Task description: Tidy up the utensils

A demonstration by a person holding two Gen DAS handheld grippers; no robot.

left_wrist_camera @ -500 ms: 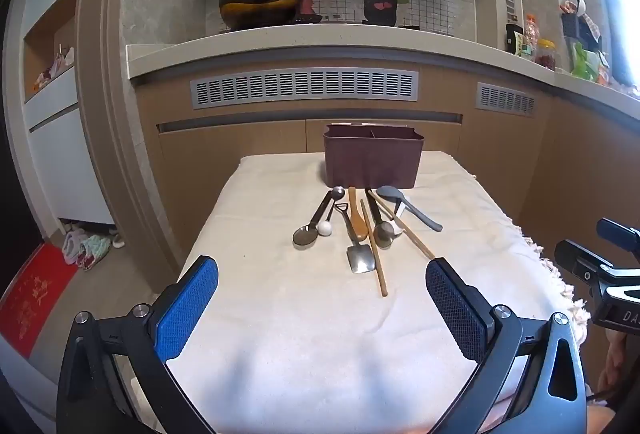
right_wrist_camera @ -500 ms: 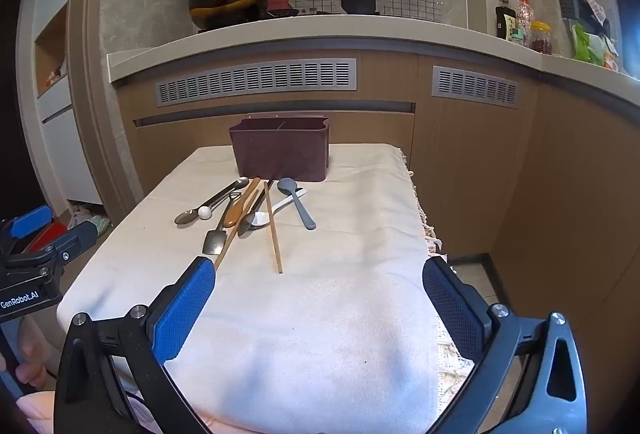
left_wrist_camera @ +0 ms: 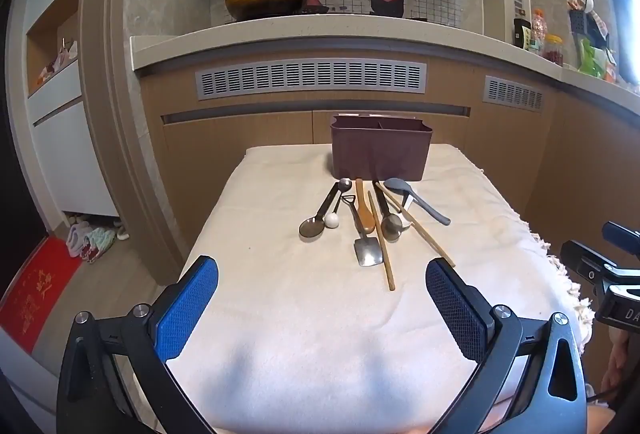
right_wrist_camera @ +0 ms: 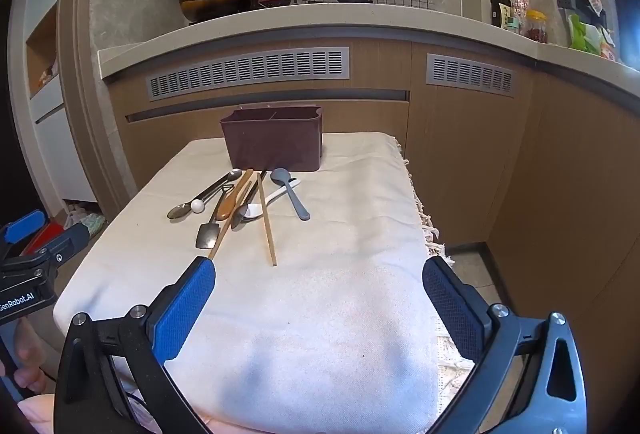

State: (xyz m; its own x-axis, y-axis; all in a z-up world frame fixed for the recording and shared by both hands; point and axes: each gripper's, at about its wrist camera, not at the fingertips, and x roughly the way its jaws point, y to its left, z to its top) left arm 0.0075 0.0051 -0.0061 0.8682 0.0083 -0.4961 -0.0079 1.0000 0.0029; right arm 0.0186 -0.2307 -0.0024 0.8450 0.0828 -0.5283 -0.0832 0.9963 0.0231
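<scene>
Both of your hand-held grippers, left and right, hover spread wide and empty. Utensils lie bunched on the table before the caddy. They look thin, stiff, probably slippery; grip mid-handle.

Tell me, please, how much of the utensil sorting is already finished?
Nothing looks done: no handles stick up from the brown divided holder. Nothing is in hand; the left gripper and right gripper are open and hold nothing. All is left: the grey spoon, chopsticks, small metal spatula and other spoons lie on the cloth.
</scene>
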